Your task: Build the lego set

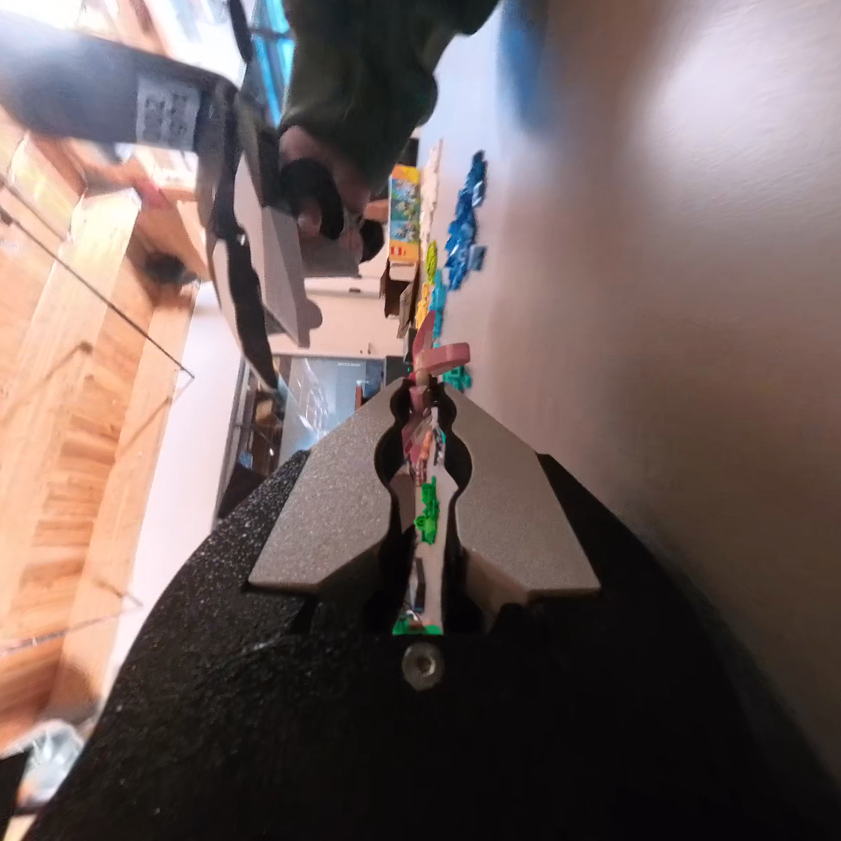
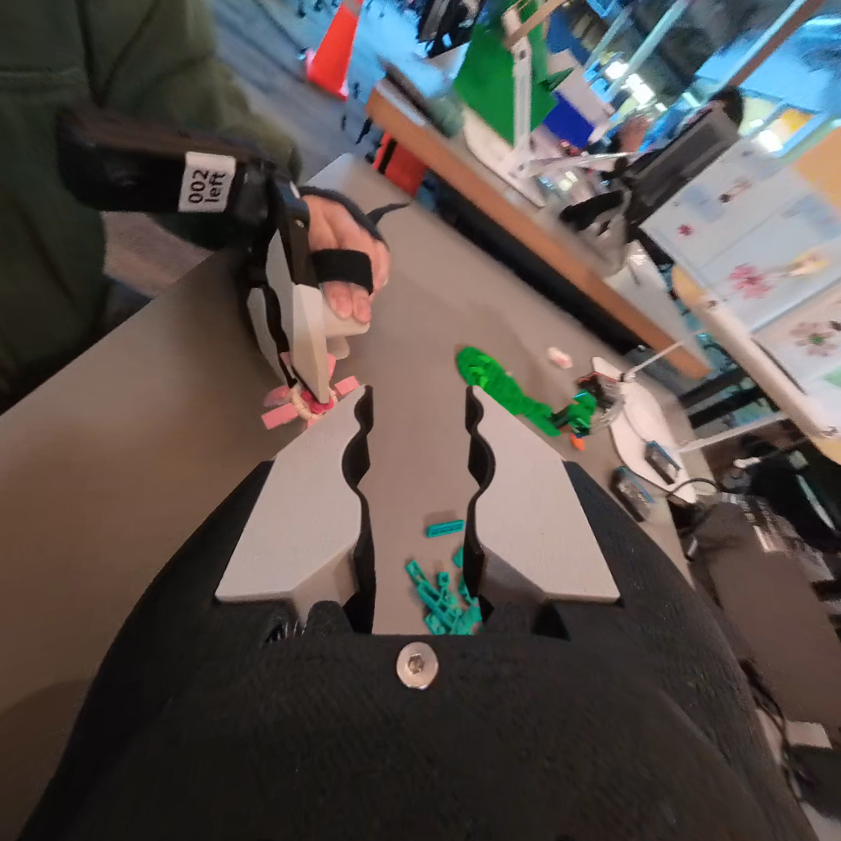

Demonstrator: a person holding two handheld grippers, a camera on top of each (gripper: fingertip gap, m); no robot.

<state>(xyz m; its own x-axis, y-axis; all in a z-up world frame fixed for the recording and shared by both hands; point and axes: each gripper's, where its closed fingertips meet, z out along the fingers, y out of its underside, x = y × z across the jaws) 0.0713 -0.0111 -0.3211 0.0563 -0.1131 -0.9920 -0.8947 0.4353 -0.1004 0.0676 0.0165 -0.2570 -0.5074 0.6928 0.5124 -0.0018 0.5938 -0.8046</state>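
Observation:
My left gripper (image 1: pixel 425 387) is shut on a small pink and white lego assembly (image 1: pixel 443 357) and holds it just over the grey table (image 1: pixel 682 318). In the right wrist view the left gripper (image 2: pixel 314 396) stands at the left, tips down on the pink assembly (image 2: pixel 309 407). My right gripper (image 2: pixel 418 396) is open and empty, hovering over the table beside the assembly. Loose teal pieces (image 2: pixel 446 600) lie between its fingers. In the left wrist view the right gripper (image 1: pixel 293 350) hangs in the air, held by a hand.
A green brick pile (image 2: pixel 500 387) lies beyond my right gripper, next to a white plate (image 2: pixel 637 423) with small parts. Blue bricks (image 1: pixel 468 218), yellow and teal piles and the lego box (image 1: pixel 405 214) line the table. Cables and small devices lie at the table's right edge.

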